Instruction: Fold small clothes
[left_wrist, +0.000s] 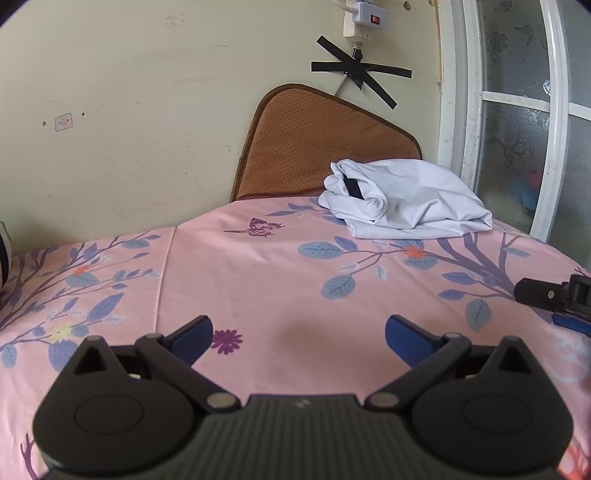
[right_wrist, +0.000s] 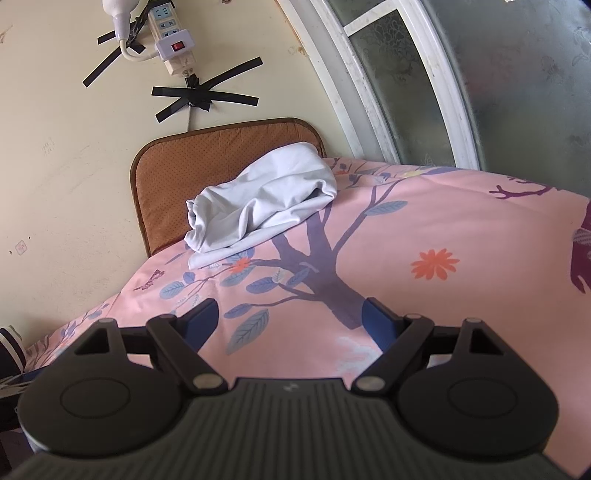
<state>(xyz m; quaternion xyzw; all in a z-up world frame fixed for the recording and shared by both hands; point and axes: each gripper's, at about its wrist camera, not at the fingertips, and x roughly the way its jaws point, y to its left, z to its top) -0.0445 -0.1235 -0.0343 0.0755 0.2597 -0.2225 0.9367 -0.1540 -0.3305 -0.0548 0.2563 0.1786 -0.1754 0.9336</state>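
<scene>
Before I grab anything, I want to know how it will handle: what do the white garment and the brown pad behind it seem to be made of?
The white garment looks like thin, soft, matte knit or cotton-like fabric: it slumps in loose rounded creases. The brown pad looks like a stiffer mesh or perforated textile, dotted all over with a bound edge, and stands upright against the wall. Exact fibres cannot be told.

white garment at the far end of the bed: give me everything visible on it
The white garment is a soft, thin-looking pale cloth, loosely bunched and roughly folded, not flat. A short black strip shows in its left folds in the left wrist view. It lies on the pink floral sheet at the far edge, against the brown mat leaning on the wall. Neither gripper touches it.
</scene>
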